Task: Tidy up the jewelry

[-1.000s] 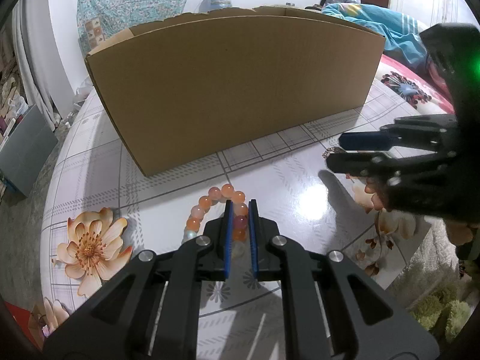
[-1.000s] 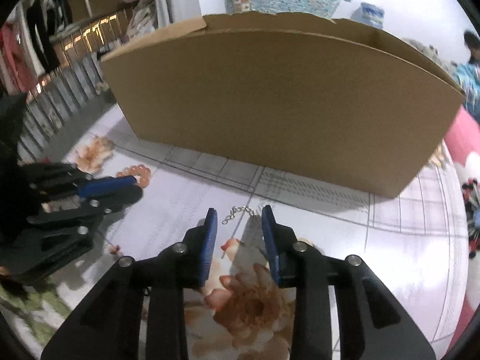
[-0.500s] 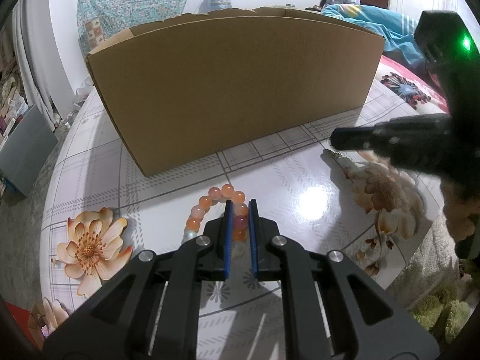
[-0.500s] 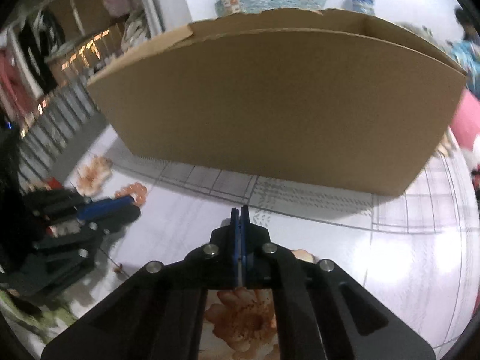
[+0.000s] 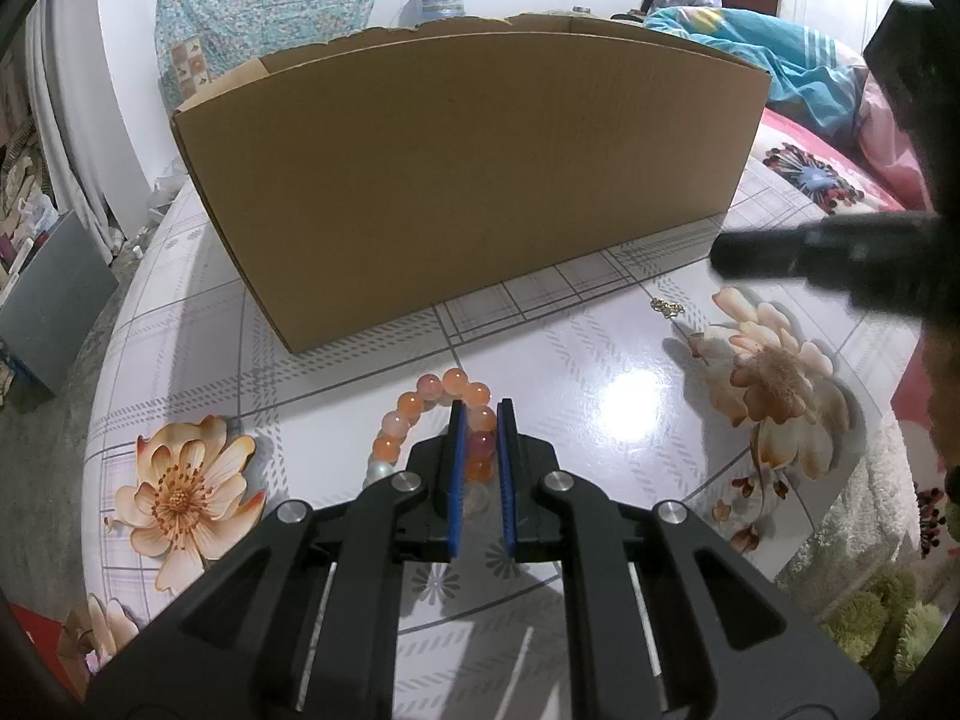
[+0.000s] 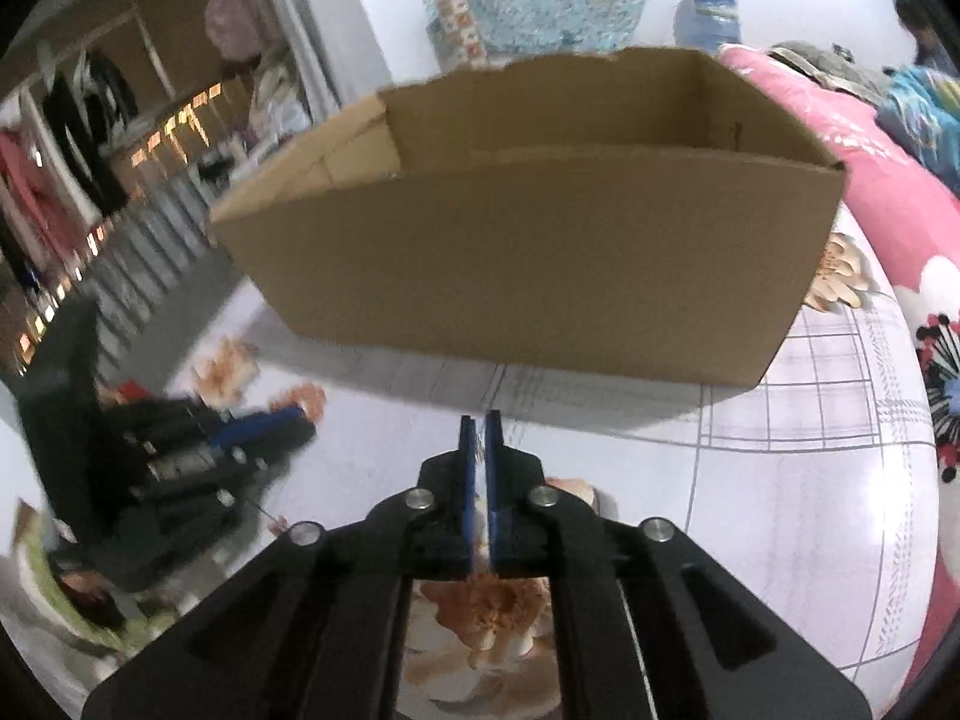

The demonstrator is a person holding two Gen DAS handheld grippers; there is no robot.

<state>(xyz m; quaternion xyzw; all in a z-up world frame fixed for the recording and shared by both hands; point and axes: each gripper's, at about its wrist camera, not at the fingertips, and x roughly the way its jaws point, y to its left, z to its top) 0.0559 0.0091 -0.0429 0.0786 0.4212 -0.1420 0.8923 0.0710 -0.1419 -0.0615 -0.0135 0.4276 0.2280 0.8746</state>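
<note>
The left claw (image 5: 478, 420) is clamped on a bead bracelet (image 5: 441, 429) whose loop runs forward-left on the flowered desk (image 5: 600, 384). The right claw (image 6: 480, 429) is nearly closed, its contents hidden; a small chain (image 5: 667, 306) lies beneath it. A cardboard box (image 5: 468, 192) stands ahead.

Glossy round table (image 5: 600, 396) printed with grid lines and peach flowers. Open cardboard box (image 5: 468, 180) standing across the upper middle. Orange bead bracelet (image 5: 432, 420) lying at lower centre; small gold chain (image 5: 667, 306) resting at centre right, near the box.
</note>
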